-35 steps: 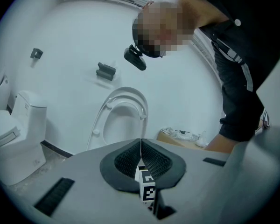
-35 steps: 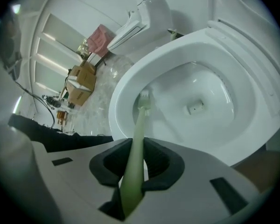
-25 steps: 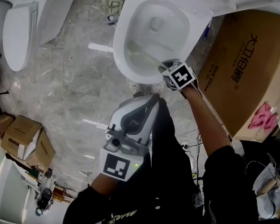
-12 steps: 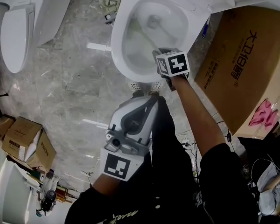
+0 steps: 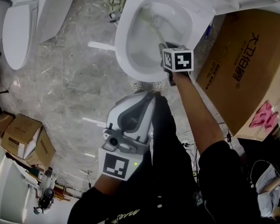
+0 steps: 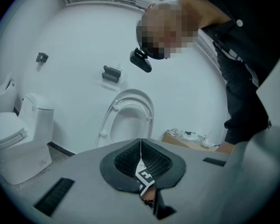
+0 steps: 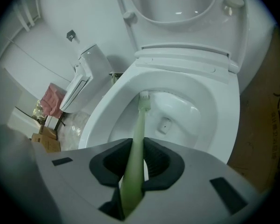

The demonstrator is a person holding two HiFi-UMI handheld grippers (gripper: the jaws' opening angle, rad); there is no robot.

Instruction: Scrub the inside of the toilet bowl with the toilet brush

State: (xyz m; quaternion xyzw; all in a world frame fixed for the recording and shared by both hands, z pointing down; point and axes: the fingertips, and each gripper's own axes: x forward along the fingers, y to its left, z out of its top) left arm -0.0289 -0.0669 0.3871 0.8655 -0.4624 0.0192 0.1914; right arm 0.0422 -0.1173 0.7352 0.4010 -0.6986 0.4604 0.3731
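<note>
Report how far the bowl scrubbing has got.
Done: the brush is picked up and clamped in the right gripper, and the seat is up. In hand: the brush head is inside the bowl, at its inner wall above the drain. Left: the pictures cannot show which walls are already scrubbed. The left gripper is shut, empty, away from the toilet.

Open toilet bowl (image 5: 122, 41) ahead; cardboard box (image 5: 242, 66) close on the right.

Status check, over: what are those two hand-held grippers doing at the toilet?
Right hand-held gripper shut on toilet brush, brush head inside toilet bowl. Left hand-held gripper shut, empty. Nothing in the way.
</note>
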